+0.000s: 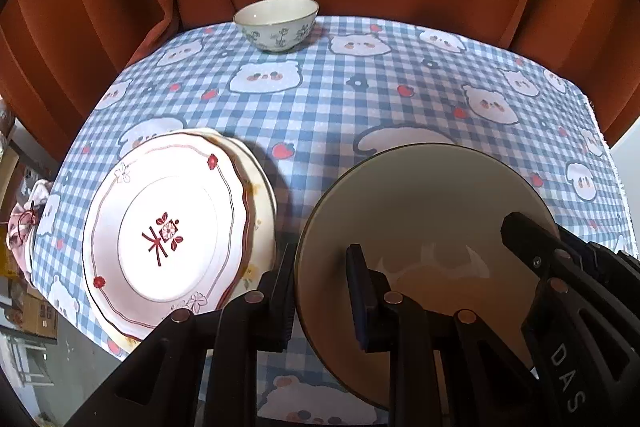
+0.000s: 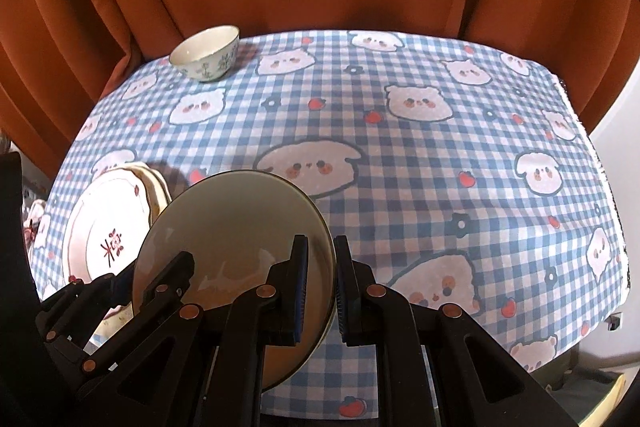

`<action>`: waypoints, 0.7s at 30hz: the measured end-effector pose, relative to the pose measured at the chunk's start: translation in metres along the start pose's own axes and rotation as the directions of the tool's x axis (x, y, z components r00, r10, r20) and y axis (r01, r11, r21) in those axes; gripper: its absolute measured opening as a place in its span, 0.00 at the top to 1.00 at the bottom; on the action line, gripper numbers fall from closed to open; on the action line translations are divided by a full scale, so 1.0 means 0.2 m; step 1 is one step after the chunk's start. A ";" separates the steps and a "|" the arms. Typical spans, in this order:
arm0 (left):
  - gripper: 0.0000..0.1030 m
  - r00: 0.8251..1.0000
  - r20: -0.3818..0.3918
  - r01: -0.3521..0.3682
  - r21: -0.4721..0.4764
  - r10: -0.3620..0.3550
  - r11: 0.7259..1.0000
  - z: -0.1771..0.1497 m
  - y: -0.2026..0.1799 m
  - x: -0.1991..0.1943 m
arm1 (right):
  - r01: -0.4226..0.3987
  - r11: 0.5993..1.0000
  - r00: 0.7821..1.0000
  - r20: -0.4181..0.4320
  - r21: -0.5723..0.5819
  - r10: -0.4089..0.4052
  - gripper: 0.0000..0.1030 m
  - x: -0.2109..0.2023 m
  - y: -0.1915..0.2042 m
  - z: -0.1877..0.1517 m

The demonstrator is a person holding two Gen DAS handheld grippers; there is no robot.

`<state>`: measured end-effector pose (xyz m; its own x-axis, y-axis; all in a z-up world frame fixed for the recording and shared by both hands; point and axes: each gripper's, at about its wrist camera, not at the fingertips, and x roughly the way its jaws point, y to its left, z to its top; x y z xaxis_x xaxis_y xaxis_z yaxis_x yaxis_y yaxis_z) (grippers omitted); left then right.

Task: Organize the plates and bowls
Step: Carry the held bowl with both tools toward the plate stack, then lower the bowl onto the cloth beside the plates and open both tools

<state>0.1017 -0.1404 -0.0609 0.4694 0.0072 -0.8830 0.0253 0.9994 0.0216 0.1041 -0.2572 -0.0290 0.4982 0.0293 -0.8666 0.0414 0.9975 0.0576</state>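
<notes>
Now, left hand-held gripper [image 1: 320,295]: clamped on big bowl's [image 1: 424,211] left rim.
Right hand-held gripper [image 2: 320,291]: clamped on its right rim.
Plates [image 1: 168,231]: left, stacked.

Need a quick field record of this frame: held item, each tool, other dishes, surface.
held item: large beige bowl, gripped at opposite rims by both tools
left tool: shut on the bowl's left rim
right tool: shut on the bowl's right rim
plates: stack of plates left of the bowl, red-patterned one on top
small bowl: upright at the far edge
surface: checked tablecloth
</notes>
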 end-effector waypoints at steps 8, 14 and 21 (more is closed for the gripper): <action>0.81 0.999 -0.047 -0.014 -0.014 0.014 1.000 -0.03 0.00 0.07 | -0.015 1.000 0.999 -0.045 -0.021 0.014 0.85 0.09 -0.01 -0.01; 0.81 0.998 -0.056 -0.026 -0.019 0.025 0.999 -0.03 -0.01 0.10 | -0.026 0.999 0.998 -0.059 -0.029 0.024 0.85 0.12 -0.01 -0.02; 0.70 0.998 -0.053 -0.014 -0.010 0.014 1.000 -0.04 -0.02 0.10 | -0.017 0.999 0.999 -0.048 -0.042 0.015 0.85 0.13 -0.02 -0.03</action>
<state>0.1043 -0.1450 -0.0824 0.4222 0.0226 -0.9062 0.0100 0.9995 0.0296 0.1119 -0.2597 -0.0544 0.4562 0.0474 -0.8886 -0.0034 0.9987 0.0515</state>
